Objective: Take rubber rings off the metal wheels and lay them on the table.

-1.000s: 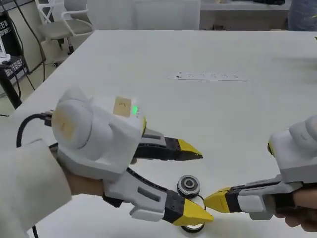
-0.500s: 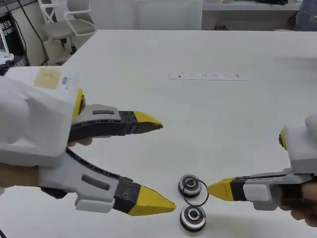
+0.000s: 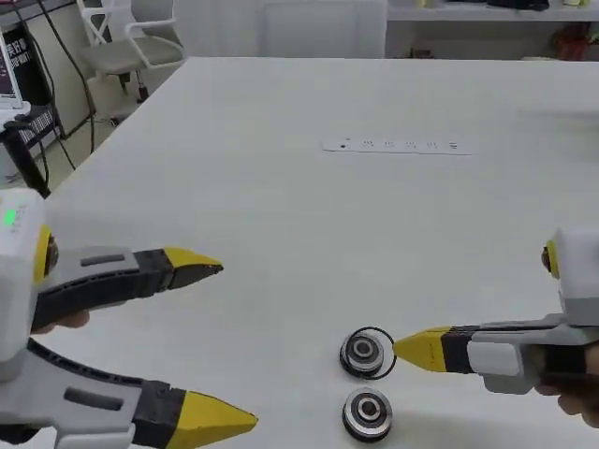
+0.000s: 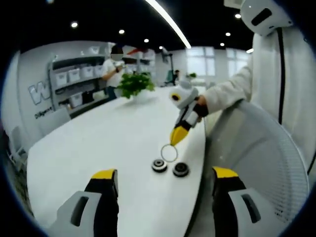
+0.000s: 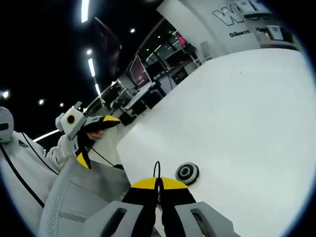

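The right gripper [image 3: 404, 350] has its jaws closed on a thin black rubber ring [image 5: 157, 169], which hangs from the yellow tips just beside the far metal wheel [image 3: 364, 351]. The near metal wheel [image 3: 367, 412] stands close to the far one on the white table [image 3: 374, 215]. The left gripper [image 3: 236, 346] is wide open with nothing between its jaws, well apart from the wheels.

A white socket strip [image 3: 398, 145] lies far across the desk [image 3: 281, 187]; white chairs [image 3: 126, 42] stand beyond its left corner. A leafy plant [image 4: 134, 85] sits near shelves of bins [image 4: 74, 79].
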The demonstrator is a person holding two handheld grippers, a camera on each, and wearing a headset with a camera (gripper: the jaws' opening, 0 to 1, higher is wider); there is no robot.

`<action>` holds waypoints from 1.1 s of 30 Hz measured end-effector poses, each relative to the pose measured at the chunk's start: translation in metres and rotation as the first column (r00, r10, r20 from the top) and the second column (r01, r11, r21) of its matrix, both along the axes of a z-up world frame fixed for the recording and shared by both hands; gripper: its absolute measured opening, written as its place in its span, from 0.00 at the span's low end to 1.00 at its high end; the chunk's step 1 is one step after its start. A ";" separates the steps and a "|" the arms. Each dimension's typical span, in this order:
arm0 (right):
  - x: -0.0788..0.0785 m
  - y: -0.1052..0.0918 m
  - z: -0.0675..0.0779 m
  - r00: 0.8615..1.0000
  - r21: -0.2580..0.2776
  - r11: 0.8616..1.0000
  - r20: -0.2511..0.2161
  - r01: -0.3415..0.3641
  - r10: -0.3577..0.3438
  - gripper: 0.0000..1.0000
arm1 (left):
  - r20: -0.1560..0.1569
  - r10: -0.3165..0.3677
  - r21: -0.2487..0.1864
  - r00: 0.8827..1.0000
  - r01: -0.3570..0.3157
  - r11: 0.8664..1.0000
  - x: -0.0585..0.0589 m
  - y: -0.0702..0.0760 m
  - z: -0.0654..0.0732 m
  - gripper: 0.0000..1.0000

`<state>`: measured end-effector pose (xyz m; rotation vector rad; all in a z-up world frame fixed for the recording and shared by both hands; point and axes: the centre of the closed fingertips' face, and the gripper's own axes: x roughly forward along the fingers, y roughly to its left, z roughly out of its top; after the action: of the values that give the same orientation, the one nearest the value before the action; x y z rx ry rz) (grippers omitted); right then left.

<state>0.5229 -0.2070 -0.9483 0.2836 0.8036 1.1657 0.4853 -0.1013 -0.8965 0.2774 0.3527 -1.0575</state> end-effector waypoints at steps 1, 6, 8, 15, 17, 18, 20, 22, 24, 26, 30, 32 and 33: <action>0.001 0.000 0.001 1.000 0.002 1.000 0.003 0.003 -0.003 0.00 | -0.009 0.009 -0.001 1.000 -0.009 1.000 -0.001 0.001 -0.004 0.78; 0.003 0.000 0.006 1.000 0.016 1.000 0.010 0.013 -0.013 0.00 | -0.039 0.043 -0.001 0.998 -0.043 0.999 -0.005 0.008 -0.018 0.79; 0.003 0.000 0.008 1.000 0.022 1.000 0.014 0.016 -0.016 0.00 | -0.048 0.061 -0.003 0.997 -0.062 0.998 -0.005 0.012 -0.023 0.79; 0.004 0.003 0.015 0.999 0.039 0.999 0.026 0.021 -0.022 0.00 | -0.086 0.106 -0.004 0.991 -0.107 0.994 -0.007 0.019 -0.038 0.80; 0.005 0.004 0.017 0.999 0.044 0.999 0.029 0.024 -0.025 0.00 | -0.084 0.100 -0.005 0.991 -0.101 0.995 -0.008 0.018 -0.038 0.80; 0.004 0.005 0.018 0.999 0.047 0.999 0.031 0.024 -0.025 0.00 | -0.082 0.100 -0.004 0.992 -0.100 0.995 -0.008 0.018 -0.038 0.80; 0.004 0.007 0.021 0.999 0.051 0.998 0.038 0.021 -0.023 0.00 | -0.084 0.103 -0.008 0.991 -0.104 0.995 -0.007 0.017 -0.039 0.80; 0.003 0.009 0.024 0.999 0.055 0.998 0.047 0.018 -0.020 0.00 | -0.089 0.102 -0.008 0.991 -0.103 0.995 -0.007 0.015 -0.041 0.80; 0.003 0.010 0.026 0.998 0.059 0.998 0.052 0.015 -0.018 0.00 | -0.091 0.097 -0.006 0.991 -0.098 0.995 -0.008 0.014 -0.041 0.80; 0.003 0.012 0.027 0.998 0.060 0.998 0.055 0.013 -0.016 0.00 | -0.092 0.099 -0.002 0.991 -0.100 0.995 -0.008 0.014 -0.042 0.79; 0.003 0.017 0.029 0.998 0.069 0.998 0.056 0.011 -0.015 0.00 | -0.108 0.094 -0.008 0.990 -0.096 0.995 -0.009 0.012 -0.044 0.77; 0.003 0.020 0.031 0.998 0.075 0.997 0.056 0.009 -0.013 0.00 | -0.109 0.090 -0.007 0.990 -0.091 0.996 -0.009 0.011 -0.044 0.78; 0.002 0.021 0.031 0.998 0.076 0.997 0.056 0.007 -0.011 0.00 | -0.103 0.087 -0.008 0.991 -0.089 0.996 -0.009 0.011 -0.044 0.79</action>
<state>0.5252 -0.1856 -0.9168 0.3155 0.7090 1.1923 0.4767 -0.0907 -0.9400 0.1944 0.4468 -0.9889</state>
